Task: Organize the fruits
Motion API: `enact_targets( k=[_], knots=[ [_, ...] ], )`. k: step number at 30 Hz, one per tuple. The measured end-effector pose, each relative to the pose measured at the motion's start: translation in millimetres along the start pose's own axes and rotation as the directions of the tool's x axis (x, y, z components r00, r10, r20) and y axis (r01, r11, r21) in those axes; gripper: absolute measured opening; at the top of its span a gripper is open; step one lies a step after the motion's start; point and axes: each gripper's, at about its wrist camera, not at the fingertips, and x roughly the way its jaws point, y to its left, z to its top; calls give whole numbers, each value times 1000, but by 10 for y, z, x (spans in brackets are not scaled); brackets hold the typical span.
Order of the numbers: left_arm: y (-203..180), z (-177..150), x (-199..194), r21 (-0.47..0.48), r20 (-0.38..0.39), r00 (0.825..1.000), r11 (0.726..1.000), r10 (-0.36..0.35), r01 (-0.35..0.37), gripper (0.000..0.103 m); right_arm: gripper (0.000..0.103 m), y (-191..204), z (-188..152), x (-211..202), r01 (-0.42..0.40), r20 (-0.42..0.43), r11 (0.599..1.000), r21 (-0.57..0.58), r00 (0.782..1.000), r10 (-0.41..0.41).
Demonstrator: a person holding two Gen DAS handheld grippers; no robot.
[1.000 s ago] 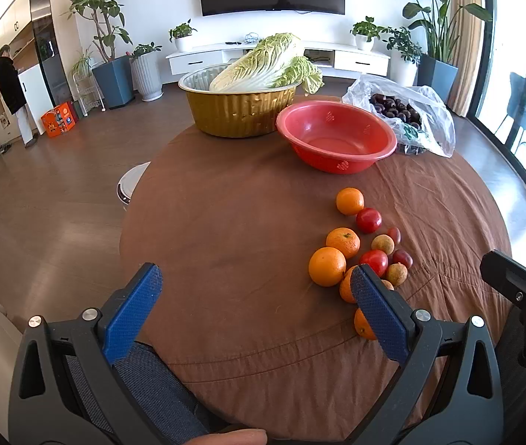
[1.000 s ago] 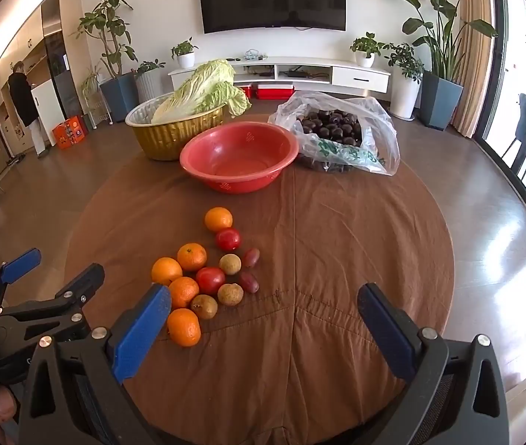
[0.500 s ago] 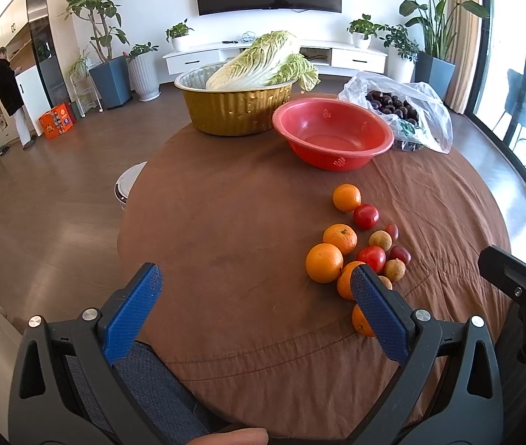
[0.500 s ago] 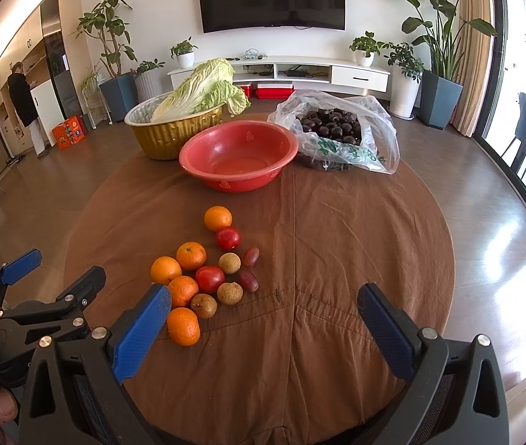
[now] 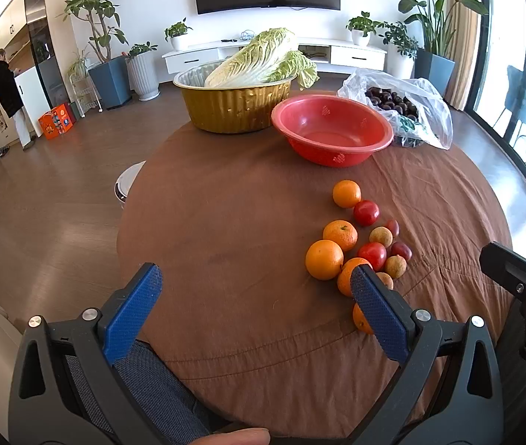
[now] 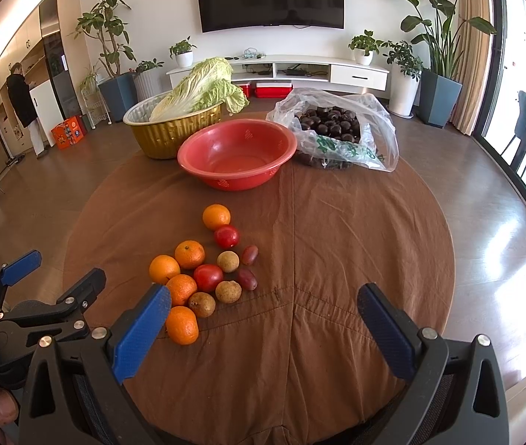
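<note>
While nothing is held yet, both grippers hover low over the near edge of a round counter [image 6: 337, 244] w/ a brown cloth. The left gripper [image 5: 255, 296] has its blue-padded jaws spread wide and empty; the right gripper [image 6: 263, 307] is likewise spread and empty, just right of it. Judging by this, the sort has not started and the hands are poised for a first pick.

The fruits [image 6: 203, 270] lie loose in a tight cluster on the cloth, near-centre, slightly left in the right wrist view. There are approx. five oranges, two red tomato-like fruits, a few small tan round ones and two small dark-red ones, many touching each other. The nearest orange [image 6: 182, 325] sits just beside the right gripper's left pad, so it looks like the easiest first grab.

Farther back, centre, stands an empty red basin [image 6: 237, 152], prob. the place meant for the fruit. Left of it and farther is a gold foil tub [image 6: 166, 133] holding a napa cabbage [image 6: 199, 87]. Right of the basin is a clear plastic bag [image 6: 340, 133] of dark round items, poss. chestnuts.

Bare cloth lies between cluster and basin; nothing blocks that path. Main snag, in my view: the packed fruit may roll when one is pinched. A person [image 6: 25, 107] stands far left, well apart.
</note>
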Motion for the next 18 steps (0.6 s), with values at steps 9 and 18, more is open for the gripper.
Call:
enact_targets(
  k=[9, 18],
  knots=[
    [-7, -36, 4, 1, -2, 1000, 1000, 1, -1, 103, 103, -4, -6, 5, 0, -2, 1000, 1, 1000, 0],
    [-3, -71, 7, 2, -5, 1000, 1000, 2, -2, 103, 103, -8, -12, 9, 0, -3, 1000, 1, 1000, 0]
  ],
)
